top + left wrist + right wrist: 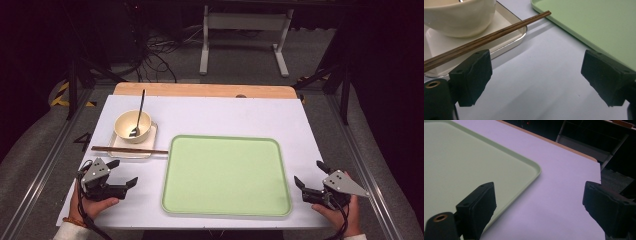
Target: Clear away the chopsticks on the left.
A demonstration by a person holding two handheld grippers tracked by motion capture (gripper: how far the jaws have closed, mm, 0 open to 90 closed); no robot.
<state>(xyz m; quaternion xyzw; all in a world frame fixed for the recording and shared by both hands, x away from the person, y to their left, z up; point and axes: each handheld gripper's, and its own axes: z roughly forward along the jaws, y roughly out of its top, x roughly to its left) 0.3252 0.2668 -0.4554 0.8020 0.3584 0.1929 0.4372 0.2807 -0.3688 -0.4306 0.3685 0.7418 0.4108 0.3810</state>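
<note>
A cream bowl (132, 125) with a dark spoon (139, 114) in it stands on a small cream plate (150, 145) at the table's left. Brown chopsticks (129, 149) lie across the plate's near edge. A pale green tray (226, 175) lies in the middle. My left gripper (123, 173) rests at the near left, open, nothing between its jaws; its view shows the bowl (459, 17), plate (506, 37), chopsticks (486, 40) and tray (594, 25) ahead. My right gripper (310, 175) rests at the near right, open and empty, beside the tray (461, 170).
The white table top (210, 112) has a wooden strip (200, 90) along its far edge. Beyond it stand a metal frame (245, 35) and loose cables (155, 55) on the floor. Dark frame posts flank the table.
</note>
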